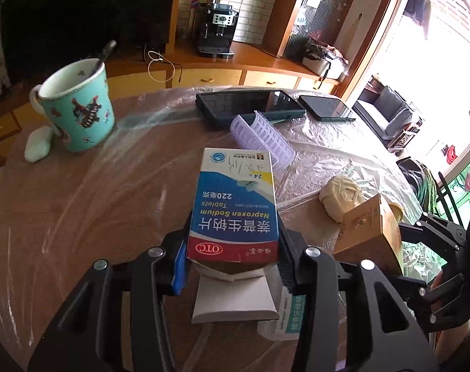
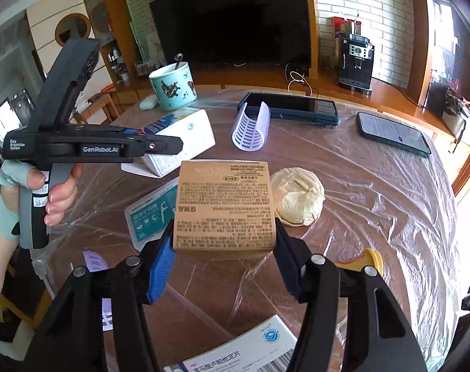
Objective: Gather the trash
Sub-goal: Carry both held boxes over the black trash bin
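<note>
Already both tools grip trash above the bench (image 2: 374, 167): the left tool (image 1: 233, 257) clamps a tablet box (image 1: 233, 204), long axis toward 12 o'clock; the right tool (image 2: 224, 254) pinches a brown carton (image 2: 224, 207). A wad (image 2: 298, 197), apparently paper, lies at 1 o'clock, nearest the right tool.

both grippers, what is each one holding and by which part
Left gripper: blue-and-white medicine box, clamped across its sides at the near end. Right gripper: brown cardboard box, clamped on its two side faces.
</note>
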Demonstrator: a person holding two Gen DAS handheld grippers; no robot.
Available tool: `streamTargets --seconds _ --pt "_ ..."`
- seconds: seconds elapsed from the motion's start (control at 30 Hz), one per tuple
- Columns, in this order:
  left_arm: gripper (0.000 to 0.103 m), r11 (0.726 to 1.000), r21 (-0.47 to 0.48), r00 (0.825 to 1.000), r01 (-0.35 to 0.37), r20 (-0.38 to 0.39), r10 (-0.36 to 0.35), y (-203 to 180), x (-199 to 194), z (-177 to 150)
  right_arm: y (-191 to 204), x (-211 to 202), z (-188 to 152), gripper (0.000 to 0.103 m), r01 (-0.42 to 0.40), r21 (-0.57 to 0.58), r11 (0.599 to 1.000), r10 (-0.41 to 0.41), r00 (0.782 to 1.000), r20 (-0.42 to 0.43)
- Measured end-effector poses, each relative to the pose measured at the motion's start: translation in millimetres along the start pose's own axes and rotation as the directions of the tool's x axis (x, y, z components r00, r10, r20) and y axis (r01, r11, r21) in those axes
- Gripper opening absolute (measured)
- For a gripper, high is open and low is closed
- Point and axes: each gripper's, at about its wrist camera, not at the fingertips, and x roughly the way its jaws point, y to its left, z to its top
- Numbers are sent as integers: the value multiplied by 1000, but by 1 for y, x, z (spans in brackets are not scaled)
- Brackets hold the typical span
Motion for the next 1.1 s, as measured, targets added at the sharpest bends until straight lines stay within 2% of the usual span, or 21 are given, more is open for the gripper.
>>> streamTargets --seconds 0.17,0.47,0.57,0.67,1.1 --pt "47 1000 3 999 -23 30 23 -1 -15 -10 0 -10 -5 58 -4 29 1000 3 1000 17" --pt "47 1000 0 997 -7 72 7 -10 -44 -37 1 -34 -18 58 -10 65 998 6 998 55" --pt "47 1000 14 996 -25 87 23 -18 -53 -48 3 -41 -23 58 -8 72 997 3 998 70" --pt "47 1000 0 995 -4 97 4 -22 -62 -59 4 -48 -29 58 -11 83 996 4 997 81" --pt "47 1000 15 991 -1 130 -1 -44 -93 -108 13 -71 -52 58 -19 81 997 10 995 101"
